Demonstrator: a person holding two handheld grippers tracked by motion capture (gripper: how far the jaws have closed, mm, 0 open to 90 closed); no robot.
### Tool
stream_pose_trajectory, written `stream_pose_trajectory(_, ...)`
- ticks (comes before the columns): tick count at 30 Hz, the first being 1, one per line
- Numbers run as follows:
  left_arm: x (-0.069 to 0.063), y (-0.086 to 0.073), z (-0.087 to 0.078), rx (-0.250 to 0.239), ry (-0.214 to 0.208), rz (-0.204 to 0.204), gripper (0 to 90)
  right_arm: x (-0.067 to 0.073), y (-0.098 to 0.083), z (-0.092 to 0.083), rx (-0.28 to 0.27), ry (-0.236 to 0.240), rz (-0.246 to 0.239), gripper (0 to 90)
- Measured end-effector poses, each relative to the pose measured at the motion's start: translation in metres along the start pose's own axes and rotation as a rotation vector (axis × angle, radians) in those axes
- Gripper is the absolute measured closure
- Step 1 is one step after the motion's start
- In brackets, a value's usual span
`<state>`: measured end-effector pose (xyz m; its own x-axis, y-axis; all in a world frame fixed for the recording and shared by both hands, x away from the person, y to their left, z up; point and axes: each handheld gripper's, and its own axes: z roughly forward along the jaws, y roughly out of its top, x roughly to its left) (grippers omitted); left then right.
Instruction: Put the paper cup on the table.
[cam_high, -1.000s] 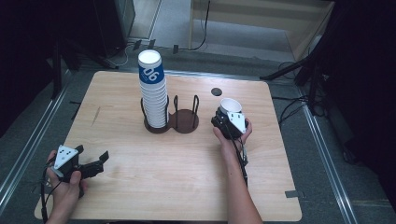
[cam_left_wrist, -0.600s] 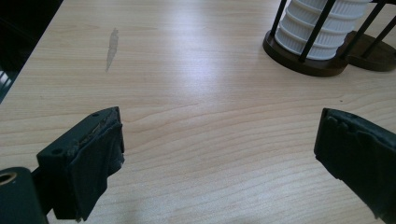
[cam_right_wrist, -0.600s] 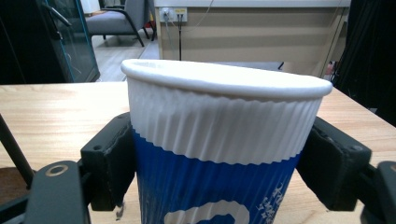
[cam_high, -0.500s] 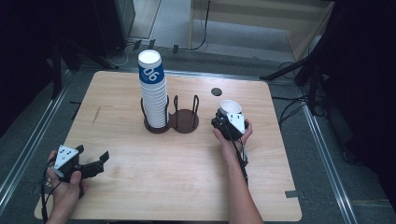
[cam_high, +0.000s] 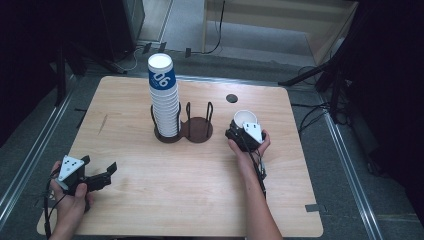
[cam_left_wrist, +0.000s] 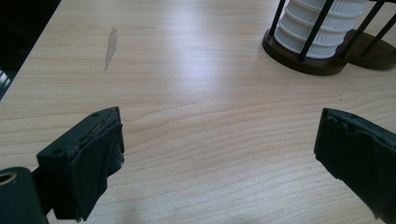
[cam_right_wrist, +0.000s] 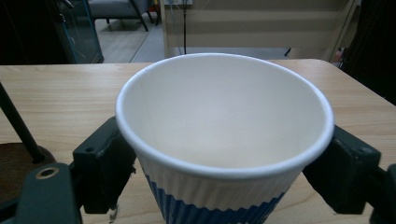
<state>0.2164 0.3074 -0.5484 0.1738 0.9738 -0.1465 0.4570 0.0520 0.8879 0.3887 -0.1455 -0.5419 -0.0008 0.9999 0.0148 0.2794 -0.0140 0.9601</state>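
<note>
the right gripper (cam_high: 241, 131) sits at the right-centre of the wooden worktop (cam_high: 150, 200), held from below by the person's right hand (cam_high: 250, 145), with a single paper cup (cam_high: 245, 119) between its jaws. in the right gripper view the cup (cam_right_wrist: 224, 140) stands upright with its mouth open to the camera, white inside, ribbed white and blue on its outer wall, and a black jaw sits on either side of it just under the rim. those jaws have just been opening with the cup between them; whether the pads are pressing on the wall or only flanking it cannot be told. just left of this cup is a dark two-ring cup holder (cam_high: 192, 127): its right ring is bare, and its left ring carries a tall stack of cups (cam_high: 164, 97), white with a blue band at the top. the loose cup is near the holder but apart from it. the left gripper (cam_high: 97, 177) rests near the front left corner of the worktop, well apart from the holder, in the person's left hand (cam_high: 70, 200). in the left gripper view its jaws stand wide with bare wood between them, and the foot of the stack (cam_left_wrist: 322, 28) in the holder's base (cam_left_wrist: 303, 58) lies farther off at the upper right. a small dark round spot (cam_high: 231, 98) marks the worktop behind the right gripper.
</note>
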Motion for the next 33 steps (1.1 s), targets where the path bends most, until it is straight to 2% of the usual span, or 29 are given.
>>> stream_pose_trajectory(2, 0.000, 0.000, 0.000, 0.000, -0.001, 0.001, 2.6, 0.000, 0.000, -0.001, 0.003, 0.009, -0.001, 13.3)
stream_pose_trajectory(4, 0.000, 0.000, 0.000, 0.001, -0.001, 0.001, 2.6, 0.000, 0.001, -0.003, 0.018, 0.030, -0.008, 2.3)
stream_pose_trajectory(6, 0.000, 0.000, 0.000, 0.001, -0.001, 0.001, 2.6, -0.001, 0.002, -0.004, 0.020, 0.046, -0.007, 0.3)
stream_pose_trajectory(12, 0.000, 0.000, 0.000, 0.003, -0.001, 0.003, 2.6, 0.000, 0.009, -0.015, 0.019, 0.094, -0.022, 0.0)
stream_pose_trajectory(17, 0.000, 0.000, 0.000, 0.003, -0.001, 0.003, 2.6, -0.002, 0.014, -0.023, 0.013, 0.109, -0.013, 0.0)
stream_pose_trajectory(25, 0.000, 0.000, 0.000, 0.004, -0.004, 0.006, 2.6, -0.013, 0.020, -0.040, -0.017, 0.140, 0.015, 0.0)
stream_pose_trajectory(33, -0.001, 0.000, 0.000, 0.008, -0.004, 0.010, 2.6, -0.025, 0.019, -0.055, -0.036, 0.146, 0.026, 0.0)
